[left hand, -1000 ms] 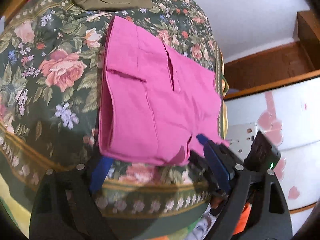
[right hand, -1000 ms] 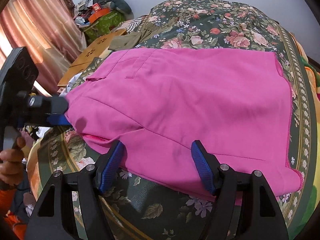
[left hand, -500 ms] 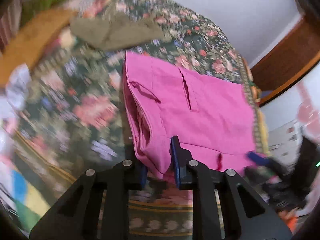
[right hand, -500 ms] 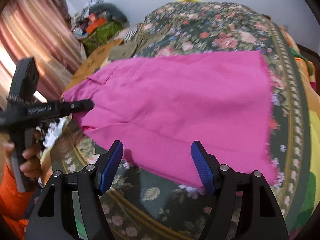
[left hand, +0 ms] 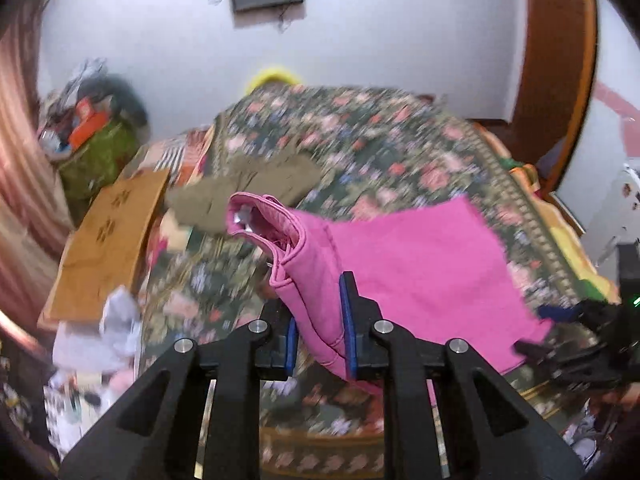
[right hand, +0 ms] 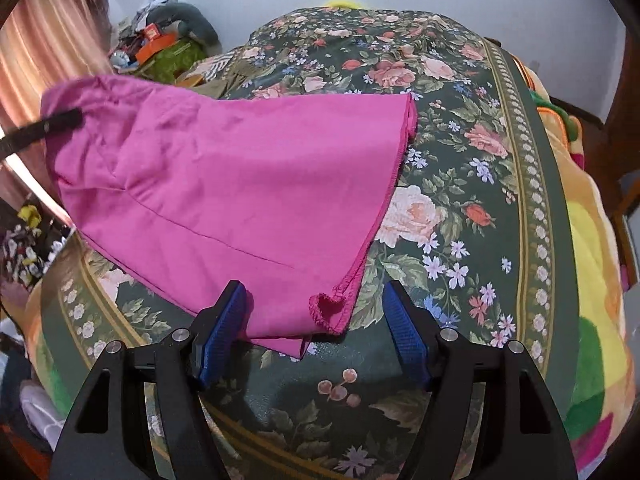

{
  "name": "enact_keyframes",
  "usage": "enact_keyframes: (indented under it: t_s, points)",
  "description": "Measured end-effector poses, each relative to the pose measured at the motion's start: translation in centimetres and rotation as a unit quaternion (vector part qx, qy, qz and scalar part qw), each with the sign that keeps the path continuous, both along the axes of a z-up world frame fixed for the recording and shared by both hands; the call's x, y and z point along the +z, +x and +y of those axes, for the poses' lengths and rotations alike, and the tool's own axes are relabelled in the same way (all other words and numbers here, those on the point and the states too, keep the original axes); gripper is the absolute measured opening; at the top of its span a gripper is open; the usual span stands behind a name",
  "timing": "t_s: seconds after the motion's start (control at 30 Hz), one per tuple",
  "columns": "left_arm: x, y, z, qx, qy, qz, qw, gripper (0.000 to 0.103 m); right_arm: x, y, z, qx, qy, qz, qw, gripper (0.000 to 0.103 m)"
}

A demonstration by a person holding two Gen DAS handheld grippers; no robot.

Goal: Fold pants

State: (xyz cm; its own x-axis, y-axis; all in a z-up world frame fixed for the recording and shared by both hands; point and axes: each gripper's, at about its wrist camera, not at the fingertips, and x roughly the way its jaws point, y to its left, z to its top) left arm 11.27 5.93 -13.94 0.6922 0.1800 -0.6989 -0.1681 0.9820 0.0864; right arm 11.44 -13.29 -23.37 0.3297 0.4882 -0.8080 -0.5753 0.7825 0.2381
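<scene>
left gripper (left hand: 320, 332) pinches pink pants (right hand: 224, 184) waistband, lifted off floral bedspread (right hand: 460, 128); right gripper (right hand: 316, 332) wide, hem between jaws ungripped: hem may drag, bunching fold.

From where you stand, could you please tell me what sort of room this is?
Most likely a lived-in bedroom: a bed under a floral bedspread, pink curtains at one side, and a pile of clothes and bags in the corner by the wall.

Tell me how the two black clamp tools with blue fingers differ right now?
The left gripper has its fingers pinched on the waist end of the pink fabric pants, lifting it; the right gripper has its fingers spread apart. The hem corner lies loose between the right gripper's fingers, ungripped. Both have black frames.
</scene>
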Motion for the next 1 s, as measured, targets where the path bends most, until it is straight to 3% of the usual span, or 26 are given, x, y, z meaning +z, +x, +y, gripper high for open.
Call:
enact_keyframes:
  t_s: [0.17, 0.37, 0.57, 0.7, 0.97, 1.0]
  points:
    - [1.9, 2.2, -3.8, -0.063, -0.016, -0.011, 0.9978, 0.018, 0.0, 0.0, -0.3, -0.005, 0.005, -0.002, 1.0, 0.067]
    - [2.0, 4.6, -8.2, -0.139, -0.06, 0.015, 0.9883, 0.015, 1.1, 0.1, -1.8, -0.023, 0.025, 0.008, 0.999, 0.067]
    - [-0.9, 7.1, -11.8, -0.184, -0.108, 0.07, 0.9744, 0.015, 2.4, 0.1, -4.6, -0.053, 0.03, -0.003, 0.998, 0.067]
    - [-3.8, 8.2, -13.3, -0.205, -0.15, 0.115, 0.9604, 0.014, 2.8, 0.0, -6.1, -0.067, 0.026, -0.007, 0.997, 0.067]
    - [-7.1, 8.3, -15.2, -0.215, -0.156, 0.166, 0.9498, 0.015, 2.2, -0.5, -7.4, -0.08, 0.025, 0.002, 0.996, 0.067]
    - [-7.3, 8.3, -15.1, -0.214, -0.159, 0.171, 0.9485, 0.02, 2.2, -0.6, -7.4, -0.08, 0.024, 0.003, 0.997, 0.067]
